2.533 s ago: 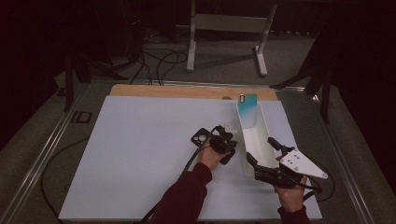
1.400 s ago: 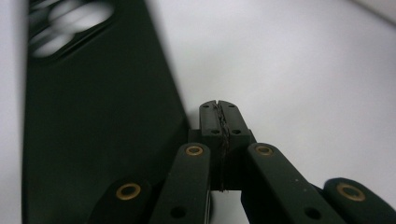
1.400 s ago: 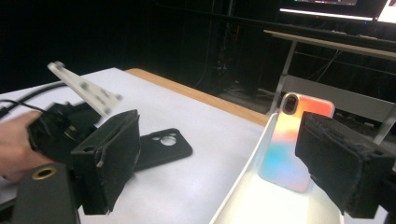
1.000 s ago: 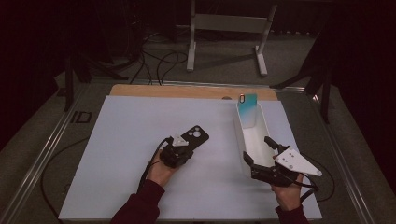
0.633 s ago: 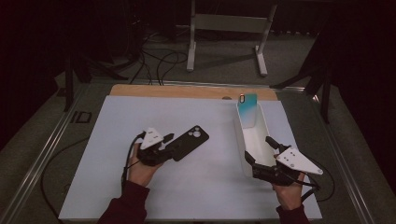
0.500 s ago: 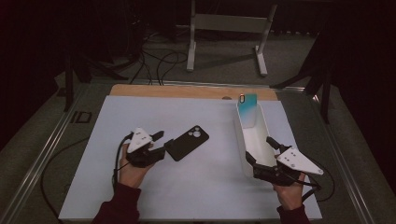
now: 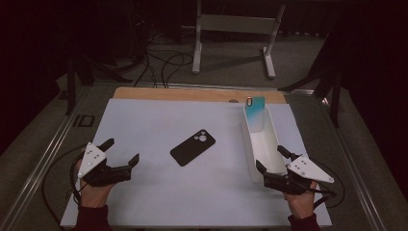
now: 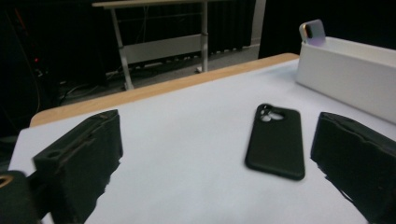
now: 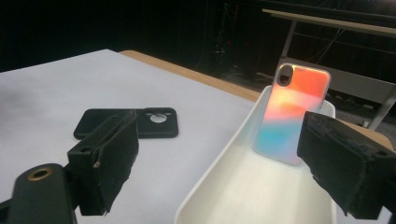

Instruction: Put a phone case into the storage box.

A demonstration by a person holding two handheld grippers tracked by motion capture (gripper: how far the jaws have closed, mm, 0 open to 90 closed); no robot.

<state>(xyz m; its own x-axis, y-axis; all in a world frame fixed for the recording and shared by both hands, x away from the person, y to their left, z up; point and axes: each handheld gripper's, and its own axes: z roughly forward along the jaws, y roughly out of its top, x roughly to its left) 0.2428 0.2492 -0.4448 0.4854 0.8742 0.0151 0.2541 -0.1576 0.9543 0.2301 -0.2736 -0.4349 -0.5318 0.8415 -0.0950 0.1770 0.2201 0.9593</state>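
A black phone case [image 7: 192, 147] lies flat, camera hole up, in the middle of the white mat [image 7: 159, 120]. My left gripper [image 7: 122, 150] is to the left of it and apart from it. Its jaws have just been opening and stand wide with nothing between them. In the left gripper view the black case [image 8: 275, 142] lies ahead of my left gripper [image 8: 217, 130]. A long white tray [image 7: 251, 147] stands at the right, with a rainbow-coloured phone case [image 7: 255, 113] leaning upright at its far end. My right gripper [image 7: 270, 158] is open at the tray's near end, one jaw outside its left wall [image 9: 210, 179].
The mat covers a wooden table whose bare far edge [image 7: 192, 94] shows behind it. A metal stand [image 7: 231, 29] and cables are on the dark floor beyond. A metal rail [image 7: 43, 163] runs along the left side.
My left gripper has let go of the black case and drawn back to the left and toward the near edge, opening as it went. The case stays on the mat. My right gripper has kept still.
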